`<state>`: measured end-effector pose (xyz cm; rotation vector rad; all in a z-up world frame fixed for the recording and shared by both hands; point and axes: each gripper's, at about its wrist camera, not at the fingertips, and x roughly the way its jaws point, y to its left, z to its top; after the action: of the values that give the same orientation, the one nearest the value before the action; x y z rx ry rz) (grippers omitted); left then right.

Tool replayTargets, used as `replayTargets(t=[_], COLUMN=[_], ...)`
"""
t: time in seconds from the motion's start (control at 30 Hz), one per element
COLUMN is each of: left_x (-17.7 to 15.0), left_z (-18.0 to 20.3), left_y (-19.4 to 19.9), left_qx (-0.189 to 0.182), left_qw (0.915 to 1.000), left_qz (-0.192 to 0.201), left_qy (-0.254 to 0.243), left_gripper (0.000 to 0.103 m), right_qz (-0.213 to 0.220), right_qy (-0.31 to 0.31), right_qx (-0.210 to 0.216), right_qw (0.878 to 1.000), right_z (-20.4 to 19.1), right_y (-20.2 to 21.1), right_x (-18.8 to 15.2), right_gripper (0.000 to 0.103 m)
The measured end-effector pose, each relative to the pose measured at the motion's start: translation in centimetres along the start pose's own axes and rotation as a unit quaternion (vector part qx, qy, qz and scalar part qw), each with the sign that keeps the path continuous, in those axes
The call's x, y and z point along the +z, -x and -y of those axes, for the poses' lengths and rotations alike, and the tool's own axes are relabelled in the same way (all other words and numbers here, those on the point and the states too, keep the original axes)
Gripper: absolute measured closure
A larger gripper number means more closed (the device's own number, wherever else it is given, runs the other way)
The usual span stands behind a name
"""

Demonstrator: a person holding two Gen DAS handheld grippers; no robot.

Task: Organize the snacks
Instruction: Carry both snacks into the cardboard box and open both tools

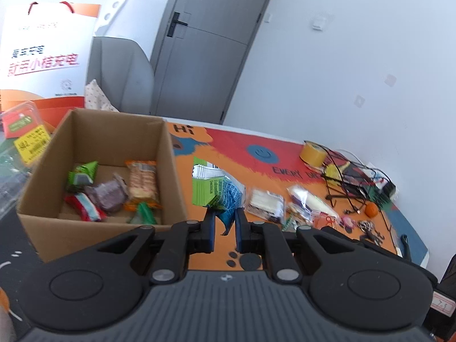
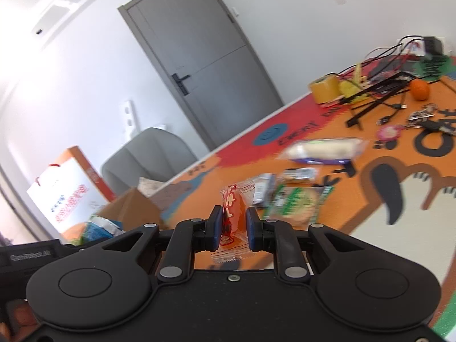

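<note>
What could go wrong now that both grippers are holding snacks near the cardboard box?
1. The left gripper pinches only the bottom corner of the blue and green bag, so the bag might swing or slip out.
2. The right gripper holds the orange snack packet by its slippery clear wrapper, which could slide free.
3. The cardboard box already holds several snacks, so a dropped bag may land on its rim.

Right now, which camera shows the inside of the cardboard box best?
The left wrist view: the cardboard box sits open, its snacks visible inside. The right wrist view catches only a blurred outer corner of it, contents hidden.
</note>
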<state>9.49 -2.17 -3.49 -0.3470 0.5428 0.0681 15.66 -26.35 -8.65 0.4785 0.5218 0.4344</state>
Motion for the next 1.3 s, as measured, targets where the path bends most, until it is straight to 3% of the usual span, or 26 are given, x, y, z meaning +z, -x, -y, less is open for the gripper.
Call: replayTargets(t=[0.4,0.87,1.3], left_x=[1.9,1.6,2.0], left_z=[-4.9,-9.0,-10.4], left_y=[2.4,1.5,2.9], left_qx=[0.044,0.086,0.082], left_qw=[0.9974,0.9937,0.9925], left_qz=[0.038,0.02,0.032], left_qy=[0.043,0.069,0.085], left_gripper=[0.091,0.087,0.083], right_qz=[-0.012,-0.026,-0.038], right_qy=[0.047,0.091,0.115], right_qx=[0.035,0.069,0.091], right_qw=[0.998,0.993,0.989], right_z=[-4.8,-10.9,-14.3], right_y=[-1.7,-3.5,-4.9], right_x=[0.1,-1.2,-1.6], right_gripper=[0.084,0.084,0.084])
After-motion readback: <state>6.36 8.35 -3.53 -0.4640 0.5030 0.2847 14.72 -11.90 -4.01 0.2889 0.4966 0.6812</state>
